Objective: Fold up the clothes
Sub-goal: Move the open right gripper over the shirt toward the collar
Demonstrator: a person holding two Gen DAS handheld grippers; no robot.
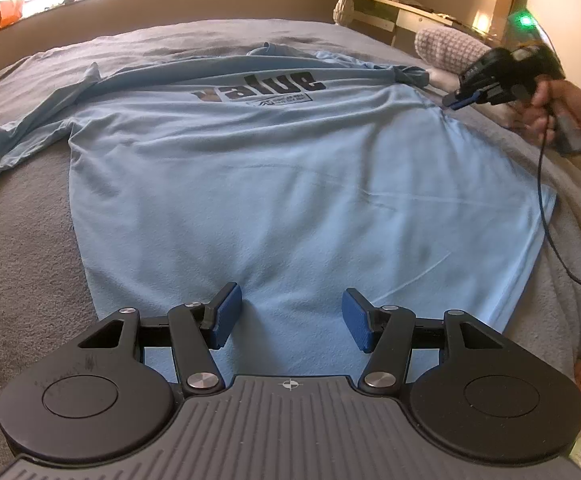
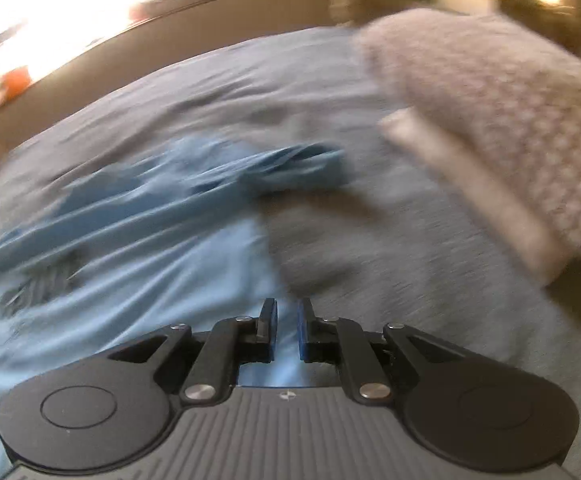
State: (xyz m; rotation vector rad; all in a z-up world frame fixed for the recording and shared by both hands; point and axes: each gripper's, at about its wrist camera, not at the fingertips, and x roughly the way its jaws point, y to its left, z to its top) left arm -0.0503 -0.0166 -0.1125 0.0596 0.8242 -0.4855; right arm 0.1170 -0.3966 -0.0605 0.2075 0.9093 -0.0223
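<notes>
The light blue T-shirt I am folding lies spread flat across the middle of my left view on the grey bed, hem toward the bottom of the frame. Its dark "Value" print sits upper centre, upside down to me. 1 sleeve stretches to the left edge; the other lies bunched and twisted, upper centre of my blurred right view.

The left tongs pointed downward, jaws standing half apart with nothing gripped between them. The right tongs, held in a hand, were tilted down, jaws nearly together with a narrow gap, clamping nothing.
</notes>
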